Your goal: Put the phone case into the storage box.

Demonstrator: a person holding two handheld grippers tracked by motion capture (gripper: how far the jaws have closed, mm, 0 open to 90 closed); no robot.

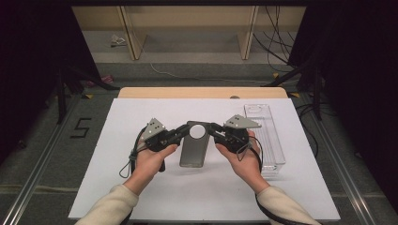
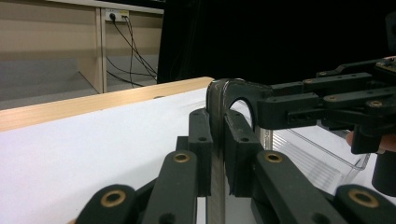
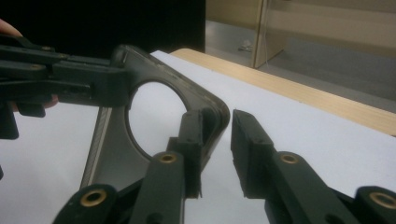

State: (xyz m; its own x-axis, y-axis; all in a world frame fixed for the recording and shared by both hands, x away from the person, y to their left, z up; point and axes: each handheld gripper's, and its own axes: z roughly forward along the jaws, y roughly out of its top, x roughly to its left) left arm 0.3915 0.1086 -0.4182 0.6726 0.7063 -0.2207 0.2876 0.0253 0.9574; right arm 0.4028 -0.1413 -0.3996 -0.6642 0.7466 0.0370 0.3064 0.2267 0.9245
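A dark grey phone case point(image 1: 194, 150) with a round hole near its far end lies lengthwise at the middle of the white mat point(image 1: 141, 187). My left gripper point(image 1: 184, 131) comes in from the left and is shut on the case's far left edge; in the left gripper view its jaws point(image 2: 218, 135) pinch the thin case point(image 2: 219, 93). My right gripper point(image 1: 212, 129) straddles the far right corner. In the right gripper view one jaw touches the case point(image 3: 116, 154) and a gap shows at the other, so the gripper point(image 3: 217, 140) stands open.
A clear plastic tray point(image 1: 267, 136) lies lengthwise just right of my right hand, also seen in the left gripper view point(image 2: 327, 158). The wooden table edge point(image 1: 202, 92) runs along the mat's far side. Dark stands and cables lie on the floor around.
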